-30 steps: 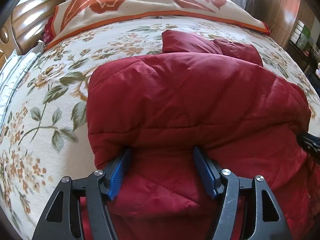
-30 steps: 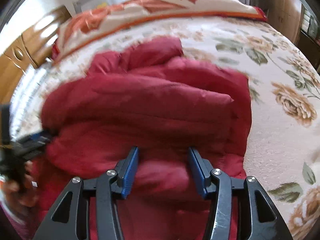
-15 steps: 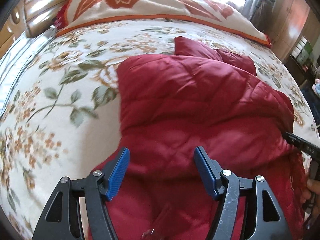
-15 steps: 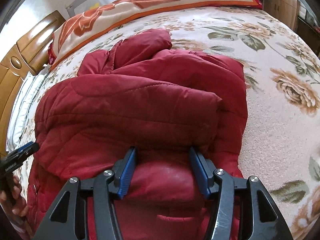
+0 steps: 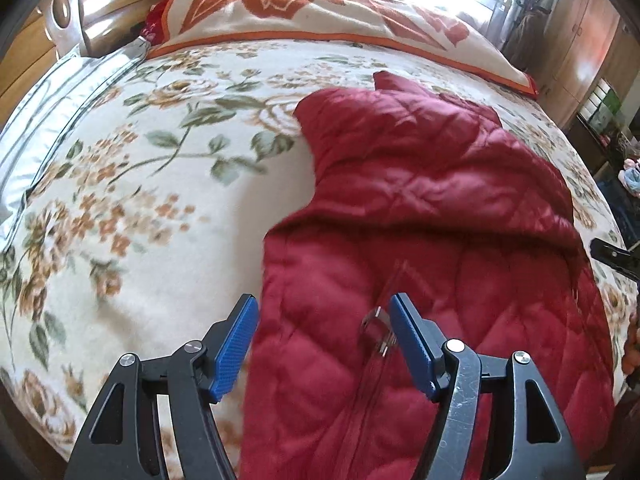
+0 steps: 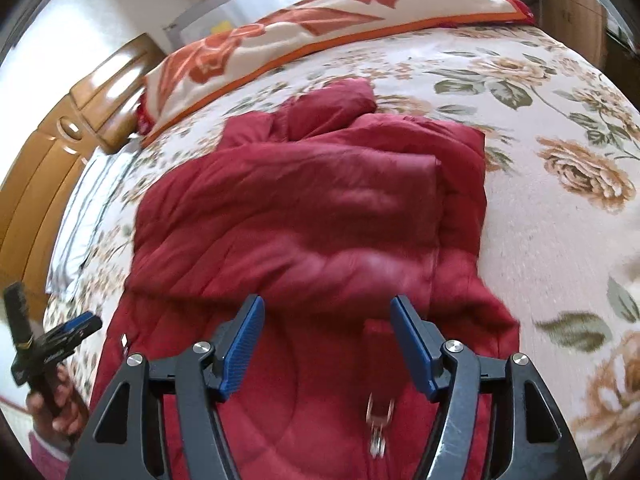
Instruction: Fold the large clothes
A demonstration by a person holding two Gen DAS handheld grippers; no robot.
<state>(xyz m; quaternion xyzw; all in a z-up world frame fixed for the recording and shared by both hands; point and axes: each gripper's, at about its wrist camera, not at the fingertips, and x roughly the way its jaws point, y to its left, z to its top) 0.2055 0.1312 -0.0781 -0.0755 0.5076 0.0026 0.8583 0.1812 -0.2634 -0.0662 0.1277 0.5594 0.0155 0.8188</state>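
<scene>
Across the flowered bedspread [image 5: 132, 208], as the left wrist view has it, the red quilted jacket [image 5: 432, 216] lies in the right half of the bed, its upper part doubled over toward the far end near the orange-patterned blanket [image 5: 320, 12]. The left gripper [image 5: 324, 340] hangs above the jacket's near left edge with its jaws spread and nothing pinched; the left blue pad [image 5: 234, 346] is over bare bedspread and the right one over the padding, beside the zip pull [image 5: 378, 330]. At the right edge a dark tip of the other tool shows.

From the right wrist view the same jacket [image 6: 304, 208] fills the middle, a folded layer lying across its far part and the lower body running toward the camera. The right gripper [image 6: 326, 344] stands over that near part; its jaws have just been opening and no cloth is caught between them, so it looks to have let go. The left gripper [image 6: 60, 340] appears at the far left, held in a hand [image 6: 56, 412].

The jacket should handle as light, puffy and soft, with a smooth shell that may slide and spring back. The firmer stitched hem or zip edge looks the best place to grip, both sides at once.
</scene>
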